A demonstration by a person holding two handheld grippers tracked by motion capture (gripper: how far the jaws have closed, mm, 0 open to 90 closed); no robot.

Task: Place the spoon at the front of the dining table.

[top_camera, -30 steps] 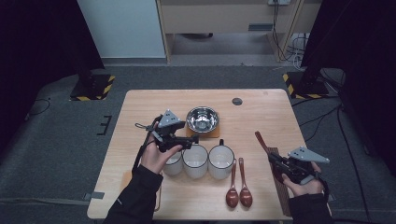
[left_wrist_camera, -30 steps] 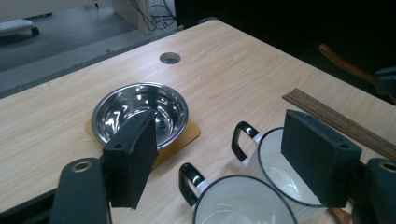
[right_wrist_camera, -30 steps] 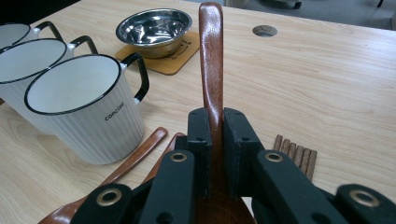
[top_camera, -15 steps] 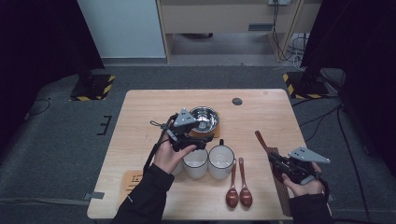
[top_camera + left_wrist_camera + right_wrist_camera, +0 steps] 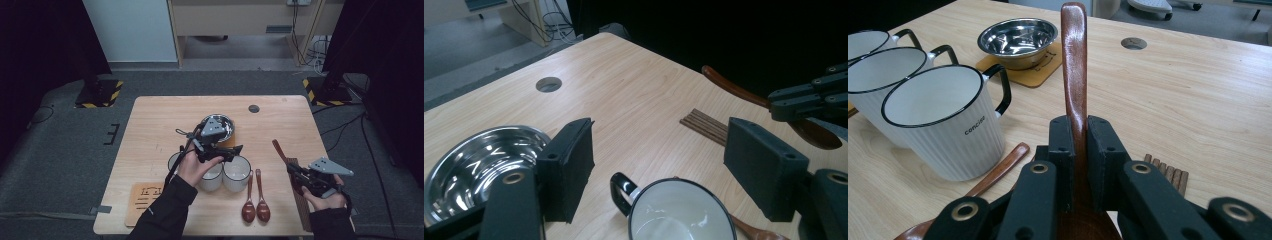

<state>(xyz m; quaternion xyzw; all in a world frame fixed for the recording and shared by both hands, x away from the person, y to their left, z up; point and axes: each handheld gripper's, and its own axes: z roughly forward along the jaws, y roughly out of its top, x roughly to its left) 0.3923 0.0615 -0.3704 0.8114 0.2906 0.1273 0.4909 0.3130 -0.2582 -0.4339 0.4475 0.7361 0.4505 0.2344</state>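
1. At the lower right of the high view, the right tool (image 5: 295,172) was seen closed on a wooden spoon (image 5: 1074,60), its handle pinched between the jaws and pointing up and away in the right gripper view; this pick was judged done, its placing not yet.
2. Beside that tool, a bundle of chopsticks (image 5: 299,200) lay along the right edge of the desk (image 5: 150,130), untouched.
3. At lower centre, two more spoons (image 5: 255,207) were lying side by side on the desk, just right of the mugs, so they were judged left to handle.
4. Three white mugs stood in a row; the right mug (image 5: 236,173) was empty in the left gripper view.
5. Above that mug, the left tool (image 5: 235,151) was held with its jaws spread wide and nothing between them; no grip had been made.
6. Farther up, a steel bowl (image 5: 218,125) sat on a coaster (image 5: 1040,67), empty.
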